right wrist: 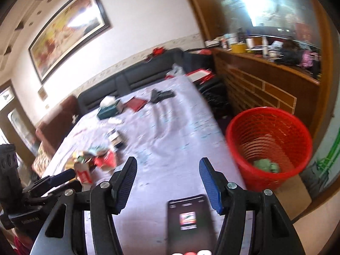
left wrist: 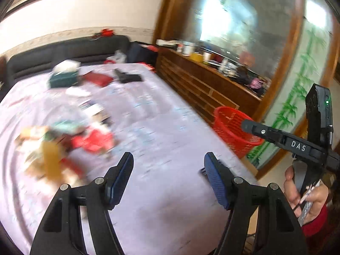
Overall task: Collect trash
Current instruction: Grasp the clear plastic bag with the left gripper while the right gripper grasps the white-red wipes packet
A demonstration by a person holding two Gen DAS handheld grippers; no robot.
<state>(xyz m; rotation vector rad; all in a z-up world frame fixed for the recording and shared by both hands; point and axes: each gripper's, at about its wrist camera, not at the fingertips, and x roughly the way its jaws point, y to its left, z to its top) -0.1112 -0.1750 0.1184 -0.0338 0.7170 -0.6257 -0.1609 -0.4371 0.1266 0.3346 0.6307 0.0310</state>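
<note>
A pile of trash of red, green and orange wrappers and cartons lies on the lilac bed sheet, left of my left gripper, which is open and empty above the bed. The pile also shows in the right wrist view. A red plastic basket stands on the floor beside the bed, with a green scrap inside; it shows in the left wrist view too. My right gripper is open and empty above the bed's near edge.
A phone lies on the sheet under my right gripper. A green tissue box, a red booklet and a black object lie toward the dark headboard. A wooden cabinet stands right of the bed.
</note>
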